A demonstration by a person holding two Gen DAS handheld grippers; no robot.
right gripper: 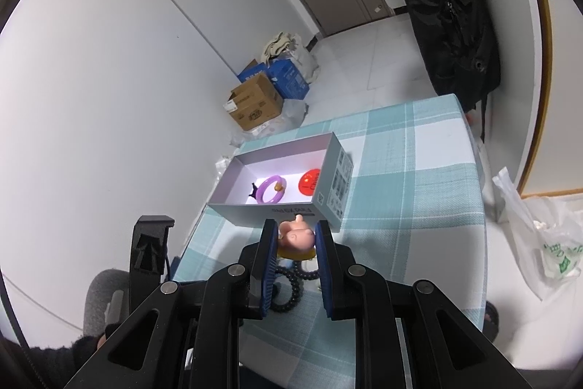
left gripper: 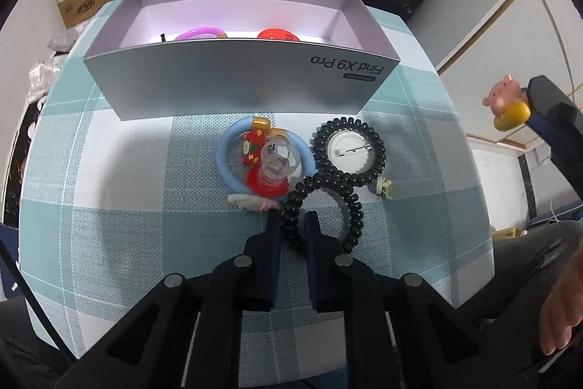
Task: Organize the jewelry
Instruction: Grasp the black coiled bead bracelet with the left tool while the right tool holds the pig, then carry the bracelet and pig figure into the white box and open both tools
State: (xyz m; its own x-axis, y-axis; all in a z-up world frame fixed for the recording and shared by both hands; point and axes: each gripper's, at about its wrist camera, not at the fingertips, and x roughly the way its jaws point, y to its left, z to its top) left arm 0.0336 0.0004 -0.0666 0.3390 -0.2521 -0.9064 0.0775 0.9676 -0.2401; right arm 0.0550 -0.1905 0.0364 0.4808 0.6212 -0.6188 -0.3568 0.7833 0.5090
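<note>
Left gripper stood closed on the black coil hair tie, which lay on the checked tablecloth around a white pin badge, beside a blue ring. Right gripper held a pink pig charm clamped, raised before the open box, which contained a purple bangle and a red badge.

Two gripper-mounted fisheye views over one checked table

The left wrist view looks steeply down past its own fingers, close above the tablecloth, with the open grey box just ahead. The right wrist view sits higher and farther back, angled more gently toward the same box, and takes in the floor and door beyond.
</note>
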